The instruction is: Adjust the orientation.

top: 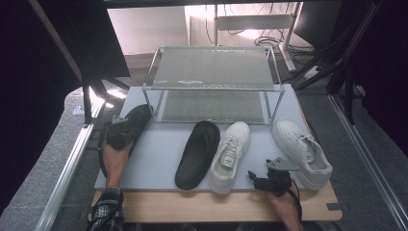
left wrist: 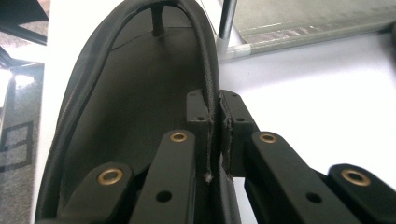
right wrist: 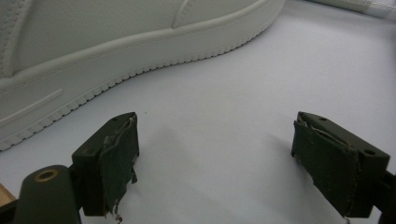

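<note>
At tabletop's left edge, our left tool [left wrist: 215, 140] pinches the black slipper's [top: 126, 126] thin strap, which may slip free; right tool [right wrist: 215, 163] spread.

The strap of a black flip-flop [left wrist: 126, 107] is pinched between the closed jaws of the left gripper [left wrist: 215, 135]; a rack leg [left wrist: 227, 21] is seen at one o'clock.
</note>
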A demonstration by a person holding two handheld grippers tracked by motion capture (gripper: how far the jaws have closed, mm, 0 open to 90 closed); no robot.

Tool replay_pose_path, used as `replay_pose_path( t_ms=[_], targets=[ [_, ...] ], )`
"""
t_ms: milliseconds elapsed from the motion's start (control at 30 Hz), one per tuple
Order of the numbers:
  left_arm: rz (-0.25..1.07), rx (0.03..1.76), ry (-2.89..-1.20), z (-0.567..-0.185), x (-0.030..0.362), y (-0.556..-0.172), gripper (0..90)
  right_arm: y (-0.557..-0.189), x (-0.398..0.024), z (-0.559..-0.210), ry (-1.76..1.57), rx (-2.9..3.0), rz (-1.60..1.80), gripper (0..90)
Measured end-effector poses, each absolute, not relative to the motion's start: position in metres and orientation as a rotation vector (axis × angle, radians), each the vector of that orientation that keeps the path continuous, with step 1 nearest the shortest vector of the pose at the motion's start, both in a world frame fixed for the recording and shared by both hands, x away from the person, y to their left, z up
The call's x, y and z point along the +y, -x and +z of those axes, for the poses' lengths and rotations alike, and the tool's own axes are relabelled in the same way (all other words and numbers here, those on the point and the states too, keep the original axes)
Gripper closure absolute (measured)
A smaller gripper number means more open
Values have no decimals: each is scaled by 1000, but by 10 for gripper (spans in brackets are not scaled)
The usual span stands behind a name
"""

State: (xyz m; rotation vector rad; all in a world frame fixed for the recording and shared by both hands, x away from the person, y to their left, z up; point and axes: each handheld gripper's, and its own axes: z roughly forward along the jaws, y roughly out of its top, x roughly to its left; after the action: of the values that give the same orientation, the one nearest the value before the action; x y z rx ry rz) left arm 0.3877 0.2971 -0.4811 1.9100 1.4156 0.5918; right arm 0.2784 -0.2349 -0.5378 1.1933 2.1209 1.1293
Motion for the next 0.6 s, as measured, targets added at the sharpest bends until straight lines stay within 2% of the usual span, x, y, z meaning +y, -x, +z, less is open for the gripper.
replay_pose_path(
  t_ms=[600],
  targets=[
    [607,1319,-1952,-467,307,-333,835,-278,-235,-538,-1192,2121,1129,154]
  ],
)
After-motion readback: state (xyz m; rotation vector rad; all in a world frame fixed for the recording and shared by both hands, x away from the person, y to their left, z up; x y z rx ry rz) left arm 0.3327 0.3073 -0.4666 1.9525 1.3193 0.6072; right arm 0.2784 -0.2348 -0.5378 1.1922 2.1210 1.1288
